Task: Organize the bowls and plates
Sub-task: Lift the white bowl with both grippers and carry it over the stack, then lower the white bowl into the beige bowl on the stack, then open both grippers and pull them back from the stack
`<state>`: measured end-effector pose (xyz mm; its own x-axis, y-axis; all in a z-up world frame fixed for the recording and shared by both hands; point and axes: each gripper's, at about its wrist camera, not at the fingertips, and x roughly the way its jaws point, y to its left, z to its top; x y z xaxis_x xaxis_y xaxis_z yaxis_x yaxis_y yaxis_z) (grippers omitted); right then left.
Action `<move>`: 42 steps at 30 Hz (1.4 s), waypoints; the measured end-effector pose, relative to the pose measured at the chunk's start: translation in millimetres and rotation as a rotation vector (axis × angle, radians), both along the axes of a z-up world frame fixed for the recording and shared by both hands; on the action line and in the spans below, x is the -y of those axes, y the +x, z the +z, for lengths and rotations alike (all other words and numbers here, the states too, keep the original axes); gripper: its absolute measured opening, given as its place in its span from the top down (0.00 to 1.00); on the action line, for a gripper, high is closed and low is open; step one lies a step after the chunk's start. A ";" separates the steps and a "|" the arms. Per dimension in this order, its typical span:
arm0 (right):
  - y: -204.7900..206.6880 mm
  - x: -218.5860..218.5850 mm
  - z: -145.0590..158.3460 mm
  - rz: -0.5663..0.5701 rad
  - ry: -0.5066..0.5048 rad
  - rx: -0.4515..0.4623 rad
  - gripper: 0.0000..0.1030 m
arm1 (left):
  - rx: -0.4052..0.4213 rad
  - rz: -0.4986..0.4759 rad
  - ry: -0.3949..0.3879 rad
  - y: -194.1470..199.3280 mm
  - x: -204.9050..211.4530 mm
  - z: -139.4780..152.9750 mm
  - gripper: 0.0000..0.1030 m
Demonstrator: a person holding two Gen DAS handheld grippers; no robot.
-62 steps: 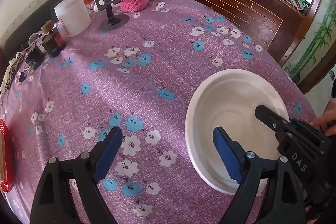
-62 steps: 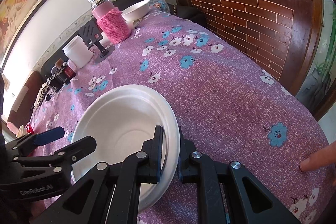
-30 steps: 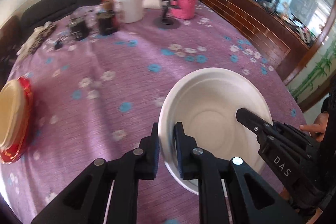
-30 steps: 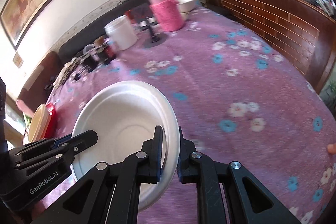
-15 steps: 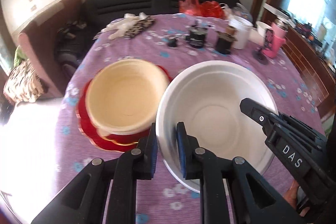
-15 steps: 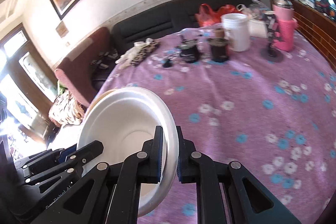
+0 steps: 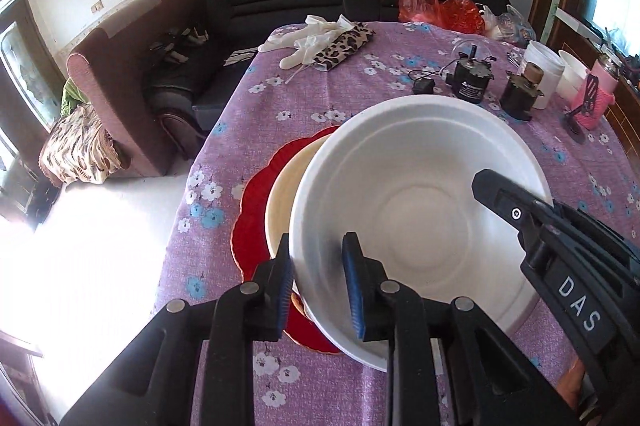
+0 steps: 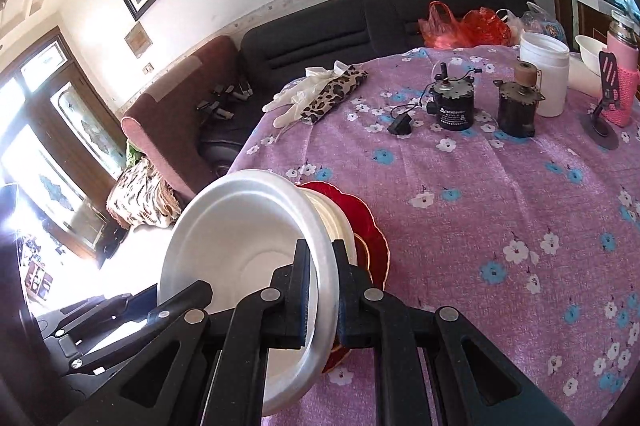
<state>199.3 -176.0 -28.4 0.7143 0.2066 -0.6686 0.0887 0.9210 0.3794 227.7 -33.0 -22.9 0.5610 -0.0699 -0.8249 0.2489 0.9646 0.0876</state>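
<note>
The white bowl [image 7: 420,210] looks matt and smooth — like foam or moulded pulp. Under it, a cream bowl [image 7: 284,186] with similar dull finish sits on a glossy red plate [image 7: 256,218]. The floral tablecloth [image 8: 500,210] is woven cloth — slightly rough.

The wide white foam bowl [image 7: 420,210] has travelled across the table to sit over the cream bowl [image 7: 284,186] on the scalloped red plate [image 7: 256,218]. The left gripper [image 7: 316,282] jaws have just been opening off its rim.
</note>
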 end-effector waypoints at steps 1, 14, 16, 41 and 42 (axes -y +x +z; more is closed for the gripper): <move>3.6 -3.1 -0.6 0.001 -0.006 -0.001 0.88 | 0.003 0.007 0.006 4.9 -1.1 -2.2 0.77; 37.4 -14.3 -24.4 -0.003 -0.061 -0.014 0.88 | 0.009 0.058 0.016 26.9 -12.8 -23.1 0.72; 37.7 -13.9 -25.2 0.000 -0.061 -0.016 0.88 | 0.010 0.066 0.008 25.1 -15.7 -21.1 0.71; -141.2 64.7 16.2 -0.068 -0.170 0.094 0.87 | 0.262 0.074 -0.110 -134.1 27.8 34.5 0.04; -152.8 72.7 11.9 -0.065 -0.166 0.085 0.87 | 0.273 0.083 -0.118 -140.3 29.2 36.5 0.04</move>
<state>46.4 -248.7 -16.5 0.7782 0.0502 -0.6260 0.1244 0.9647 0.2319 87.3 -62.2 13.6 0.7683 -0.1012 -0.6320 0.1516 0.9881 0.0261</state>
